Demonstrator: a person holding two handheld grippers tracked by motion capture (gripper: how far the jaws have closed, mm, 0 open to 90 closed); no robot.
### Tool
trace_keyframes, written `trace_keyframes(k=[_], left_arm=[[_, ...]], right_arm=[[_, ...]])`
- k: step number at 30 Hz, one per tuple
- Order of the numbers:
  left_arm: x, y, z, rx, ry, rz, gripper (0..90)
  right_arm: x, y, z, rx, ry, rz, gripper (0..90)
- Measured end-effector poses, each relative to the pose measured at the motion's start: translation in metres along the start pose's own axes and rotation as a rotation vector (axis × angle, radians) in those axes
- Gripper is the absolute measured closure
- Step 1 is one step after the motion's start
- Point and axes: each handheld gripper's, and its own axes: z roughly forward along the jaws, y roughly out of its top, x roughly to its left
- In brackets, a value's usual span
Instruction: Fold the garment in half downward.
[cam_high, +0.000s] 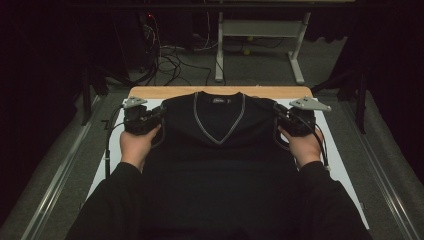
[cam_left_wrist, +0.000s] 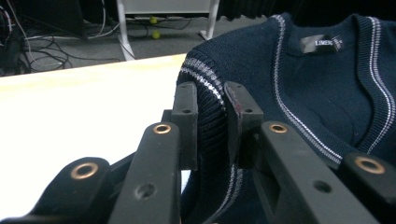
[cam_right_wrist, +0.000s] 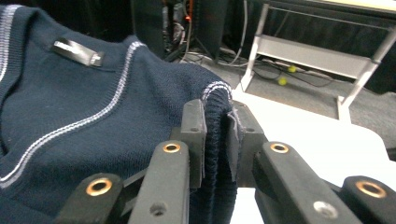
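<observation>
Navy V-neck vest spread flat across the white table, neckline toward the far wooden edge, grey-white stripes tracing the V and the armholes. Label sewn inside the back of the neck. Left gripper clamped on the ribbed armhole edge at the vest's left shoulder, cloth pinched between both black pads. Right gripper clenched on the matching ribbed edge at the other shoulder, fabric bunched upright between its jaws. Both shoulders lifted slightly off the tabletop. Left hand and right hand wrapped around the gripper bodies, dark sleeves entering from below. Beyond the table: grey carpet, a white desk frame, tangled cables, two yellow balls.
</observation>
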Motion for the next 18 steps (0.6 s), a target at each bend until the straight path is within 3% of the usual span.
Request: trace_keyframes(k=[1,6,10,15,18], left_arm=[[-0.004,-0.007,-0.007,-0.007,-0.027,0.0,72.3],[-0.014,-0.028,-0.019,-0.007,-0.054,0.04,72.3],[-0.016,-0.056,-0.028,-0.001,-0.077,0.034,72.3],[-0.016,-0.093,-0.031,0.058,-0.095,0.025,72.3],[-0.018,-0.11,-0.033,0.092,-0.101,0.031,72.3]], right_arm=[[0.004,-0.008,-0.009,-0.006,0.017,-0.011,79.3],[0.012,-0.027,-0.027,-0.012,0.042,-0.039,79.2],[0.015,-0.051,-0.044,-0.019,0.066,-0.019,79.2],[0.021,-0.093,-0.063,0.004,0.101,0.008,79.2],[0.023,-0.106,-0.067,0.018,0.103,0.01,79.2]])
